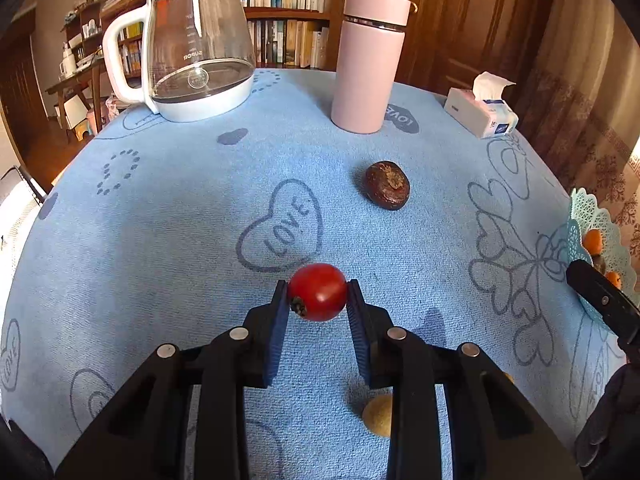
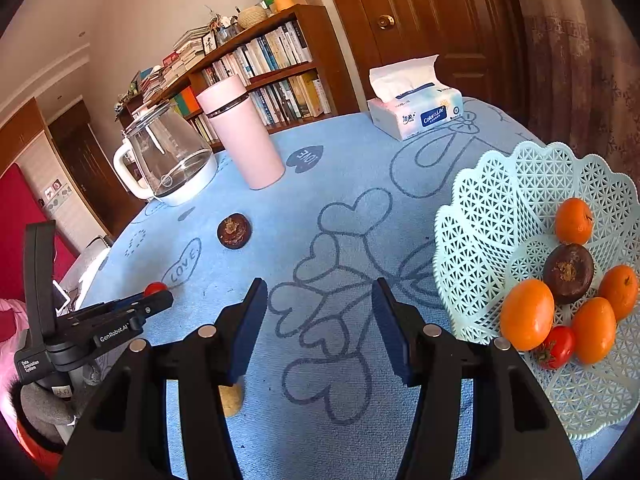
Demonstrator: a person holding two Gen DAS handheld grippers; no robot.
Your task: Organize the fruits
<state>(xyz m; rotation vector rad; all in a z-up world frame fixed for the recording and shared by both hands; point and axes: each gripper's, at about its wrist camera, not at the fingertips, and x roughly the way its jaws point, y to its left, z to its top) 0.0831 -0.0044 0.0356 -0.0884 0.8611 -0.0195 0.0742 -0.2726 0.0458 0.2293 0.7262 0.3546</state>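
My left gripper [image 1: 318,290] is shut on a small red tomato [image 1: 317,292], both blue pads pressing its sides, just over the blue cloth [image 1: 168,240]. From the right wrist view the same left gripper [image 2: 160,294] shows at the left with the tomato [image 2: 154,288] at its tips. A dark brown water chestnut [image 1: 387,185] lies farther out on the cloth, also seen as a brown disc [image 2: 235,231]. My right gripper [image 2: 320,292] stands open over the cloth, nothing between its fingers. A pale blue lattice basket [image 2: 500,208] at the right holds several oranges, a chestnut and a tomato.
A small tan fruit [image 1: 378,416] lies close under the left gripper. At the table's far side stand a glass kettle [image 1: 196,44], a pink flask [image 1: 370,60] and a tissue pack [image 1: 480,110]. Bookshelves and a wooden door are behind.
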